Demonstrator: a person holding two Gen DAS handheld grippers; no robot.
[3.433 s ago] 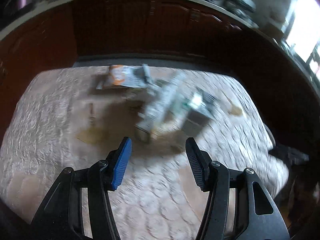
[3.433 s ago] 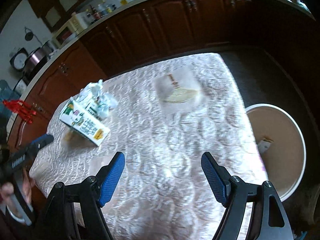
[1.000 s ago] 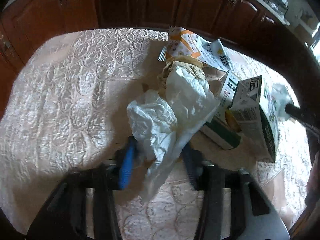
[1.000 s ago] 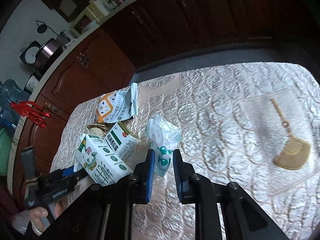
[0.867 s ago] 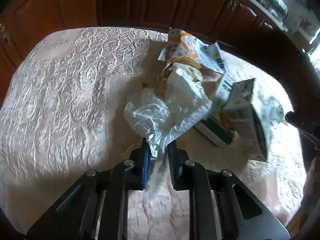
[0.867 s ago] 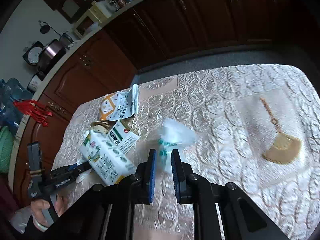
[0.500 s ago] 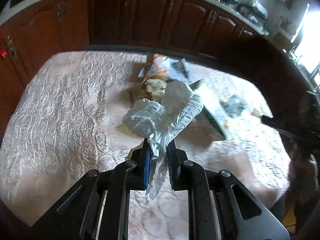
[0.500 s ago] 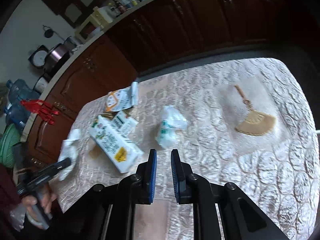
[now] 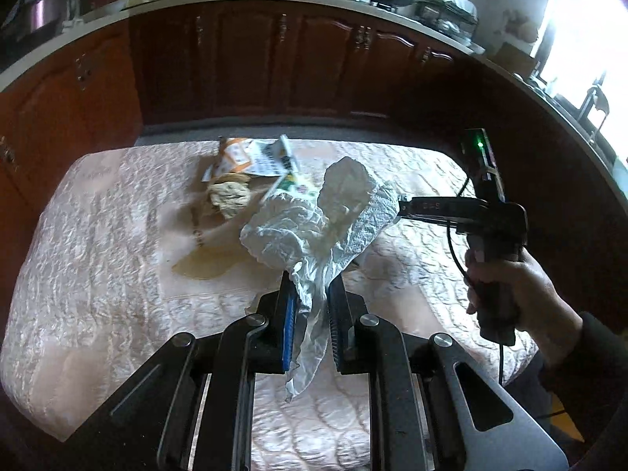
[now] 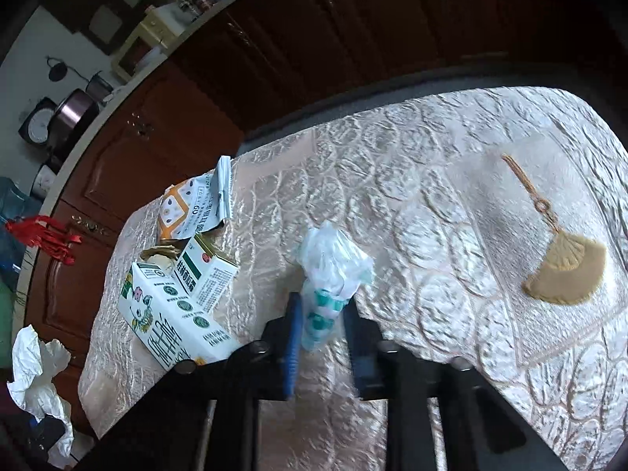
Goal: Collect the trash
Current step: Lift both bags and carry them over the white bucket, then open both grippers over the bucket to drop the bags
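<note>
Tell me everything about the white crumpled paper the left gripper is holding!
The white crumpled paper looks like a thin, wrinkled tissue or napkin, bunched into two puffy lobes with a twisted tail hanging down. The left gripper pinches that tail, so it hangs above the quilted table cover, touching nothing else visible.

On the surface we see two cartons side by side at left, a torn packet behind them, and a fan-shaped ornament at far right.
</note>
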